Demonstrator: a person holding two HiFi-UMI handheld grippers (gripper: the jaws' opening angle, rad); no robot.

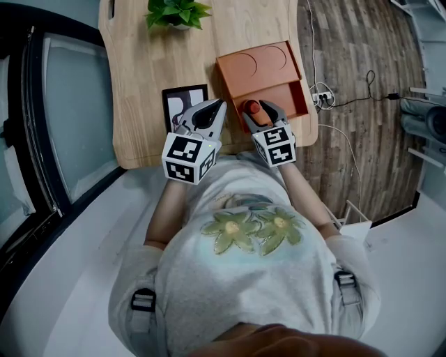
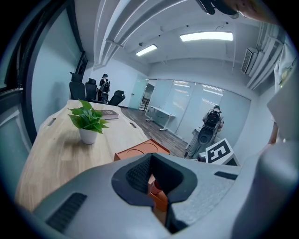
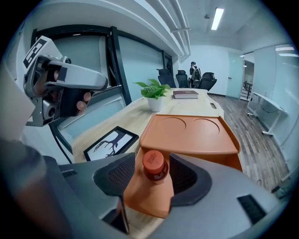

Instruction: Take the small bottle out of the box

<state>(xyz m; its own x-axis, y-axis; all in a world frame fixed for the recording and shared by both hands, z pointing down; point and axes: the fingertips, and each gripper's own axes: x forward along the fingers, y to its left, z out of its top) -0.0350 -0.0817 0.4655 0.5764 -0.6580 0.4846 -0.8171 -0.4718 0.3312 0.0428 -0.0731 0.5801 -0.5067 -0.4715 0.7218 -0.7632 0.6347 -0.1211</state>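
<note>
The orange box point(image 1: 258, 66) lies on the wooden table point(image 1: 139, 84), with a flat lid part holding two round hollows and an open compartment nearer me. The small bottle point(image 1: 251, 108), red-capped, stands upright in the compartment's near left corner. My right gripper point(image 1: 256, 113) is open with its jaws on either side of the bottle's cap point(image 3: 154, 163); a gap shows at the left pad. The box wall point(image 3: 147, 196) hides the bottle's body. My left gripper point(image 1: 221, 105) hovers just left of the box, shut and empty, its tips meeting in the left gripper view point(image 2: 152, 157).
A black-framed picture point(image 1: 182, 101) lies flat left of the box, under the left gripper. A potted plant point(image 1: 178, 12) stands at the table's far end, and a book point(image 3: 186, 94) lies beyond it. Cables and a power strip point(image 1: 322, 97) lie on the floor to the right.
</note>
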